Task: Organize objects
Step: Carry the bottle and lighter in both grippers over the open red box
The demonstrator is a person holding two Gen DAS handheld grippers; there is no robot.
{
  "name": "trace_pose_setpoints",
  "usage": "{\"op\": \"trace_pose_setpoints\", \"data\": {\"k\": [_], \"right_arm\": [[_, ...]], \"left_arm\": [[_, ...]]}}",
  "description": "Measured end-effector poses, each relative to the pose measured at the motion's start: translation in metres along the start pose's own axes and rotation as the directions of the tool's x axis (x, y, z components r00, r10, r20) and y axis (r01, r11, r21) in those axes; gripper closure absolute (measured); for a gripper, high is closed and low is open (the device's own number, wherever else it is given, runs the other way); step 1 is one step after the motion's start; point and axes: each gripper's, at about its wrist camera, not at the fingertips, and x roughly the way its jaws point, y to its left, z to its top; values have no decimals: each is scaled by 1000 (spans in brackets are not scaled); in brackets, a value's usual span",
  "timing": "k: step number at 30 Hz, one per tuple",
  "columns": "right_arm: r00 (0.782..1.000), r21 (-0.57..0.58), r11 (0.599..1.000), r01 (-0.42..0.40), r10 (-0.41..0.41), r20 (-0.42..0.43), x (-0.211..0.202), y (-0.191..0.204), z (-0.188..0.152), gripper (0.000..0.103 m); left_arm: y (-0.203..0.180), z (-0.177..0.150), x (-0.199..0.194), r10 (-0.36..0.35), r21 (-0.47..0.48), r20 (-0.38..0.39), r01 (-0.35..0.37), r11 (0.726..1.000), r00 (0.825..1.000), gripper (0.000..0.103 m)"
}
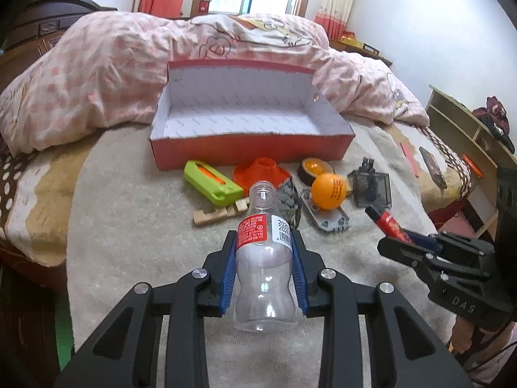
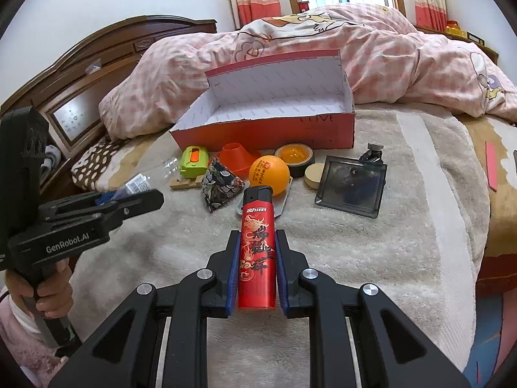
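A clear plastic bottle (image 1: 263,278) with a red label and no cap sits between the blue pads of my left gripper (image 1: 263,237), which is shut on it, neck pointing forward. My right gripper (image 2: 257,237) is shut on a red lighter (image 2: 257,258) with a dragon print and a black top. Both are held above the beige blanket. An open red box (image 1: 252,152) with a white inside stands ahead on the bed. In the left wrist view the right gripper (image 1: 404,242) with the lighter (image 1: 386,221) is at the right.
Loose things lie before the box: a green utility knife (image 1: 211,182), an orange cone (image 1: 260,173), an orange ball (image 1: 328,190), a tape roll (image 1: 311,168), a dark clear case (image 1: 371,186), a patterned pouch (image 2: 221,186), a wooden piece (image 1: 216,215). A pink quilt (image 1: 97,80) is heaped behind the box.
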Motion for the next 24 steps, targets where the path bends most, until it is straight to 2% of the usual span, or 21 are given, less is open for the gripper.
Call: {"op": "trace_pose_setpoints", "data": {"k": [15,24], "right_arm": [[999,-33,999,-26,26,18,-3,5,46,82],[1000,-57,998,-19,20,17,20,-2,89,82]], "left_arm": [[-2,49,-4,13,-12,79,-12,1000,997,73],[8,81,25,29,-35,57,-27,999,998,73]]}}
